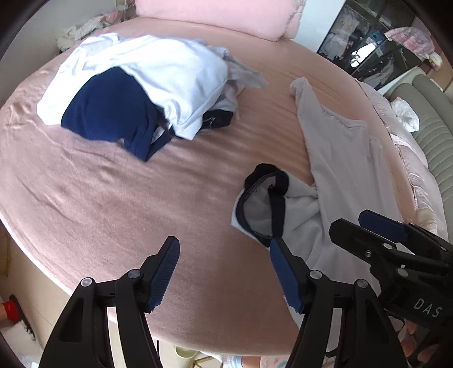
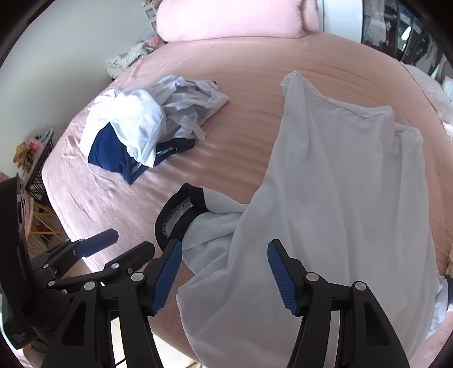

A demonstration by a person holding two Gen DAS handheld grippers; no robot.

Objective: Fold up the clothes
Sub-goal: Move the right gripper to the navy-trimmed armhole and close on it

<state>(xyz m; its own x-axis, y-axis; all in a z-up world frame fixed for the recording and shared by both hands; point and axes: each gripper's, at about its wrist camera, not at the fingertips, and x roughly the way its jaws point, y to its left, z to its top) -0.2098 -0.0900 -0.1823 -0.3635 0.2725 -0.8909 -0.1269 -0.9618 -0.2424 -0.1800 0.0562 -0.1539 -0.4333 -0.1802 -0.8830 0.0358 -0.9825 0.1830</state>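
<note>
A white shirt (image 2: 339,198) with a dark navy collar (image 2: 181,203) lies spread lengthwise on the pink bed sheet (image 2: 254,70). My right gripper (image 2: 225,243) hovers open over its near part, and the pads do not touch the cloth. In the left wrist view the same shirt (image 1: 339,158) lies at the right, its collar (image 1: 271,181) just beyond my right fingertip. My left gripper (image 1: 223,243) is open over bare sheet (image 1: 113,212) beside the collar. The two grippers are close together, side by side: right gripper (image 1: 348,222), left gripper (image 2: 133,240).
A heap of white and navy clothes (image 1: 136,93) lies at the back left of the bed. A pink pillow (image 1: 226,14) sits at the head. Crumpled cloth (image 1: 79,31) lies by the wall. A ribbed sofa (image 1: 433,113) stands right of the bed, a wire shelf (image 2: 36,161) left.
</note>
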